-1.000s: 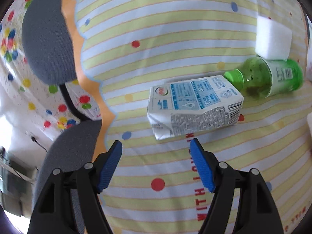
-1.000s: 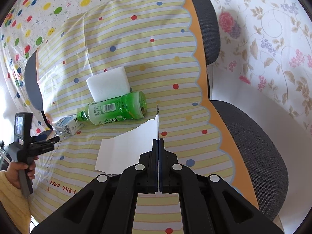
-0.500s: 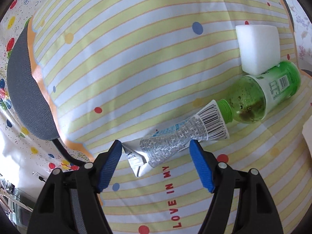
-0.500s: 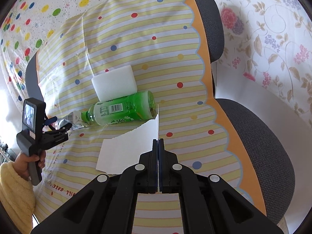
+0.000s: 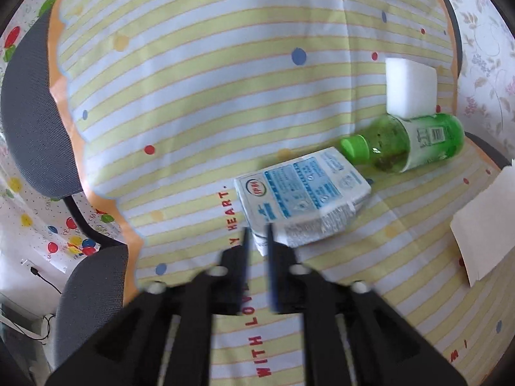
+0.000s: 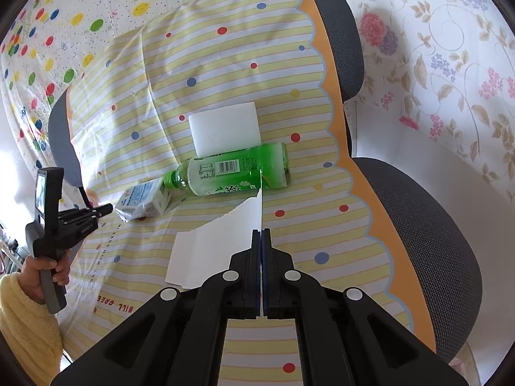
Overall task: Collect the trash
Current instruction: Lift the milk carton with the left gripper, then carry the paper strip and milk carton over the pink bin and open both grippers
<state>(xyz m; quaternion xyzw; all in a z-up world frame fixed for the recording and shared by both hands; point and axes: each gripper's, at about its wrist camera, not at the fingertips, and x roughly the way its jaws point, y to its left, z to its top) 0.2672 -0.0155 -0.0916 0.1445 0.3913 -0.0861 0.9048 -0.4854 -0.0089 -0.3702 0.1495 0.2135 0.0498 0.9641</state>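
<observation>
Right tongs [image 6: 260, 234] are clamped on a torn white paper sheet [image 6: 212, 247]. Left tongs [image 5: 256, 234], nearly together, pinch the milk carton's [image 5: 299, 199] near corner at 6 o'clock. Green tea bottle [image 6: 231, 170] and white foam block [image 6: 225, 132] remain uncollected on the striped surface [image 6: 225, 64].

Striped cloth [image 6: 244, 74]: yellow and white stripes, scattered red, blue and yellow dots, red lettering, scalloped orange border; draped across the chairs.
Right office chair [image 6: 418, 225]: dark grey mesh seat and backrest, part covered by the striped cloth.
Left office chair [image 5: 29, 122]: grey mesh, showing beyond the cloth's orange edge.
Polka-dot sheet [image 6: 64, 16]: white with coloured dots, behind the chairs.
Floral sheet [image 6: 450, 64]: white with pink and purple flowers, on the right.
Cable [image 5: 42, 276]: black, on the floor at the lower left.
</observation>
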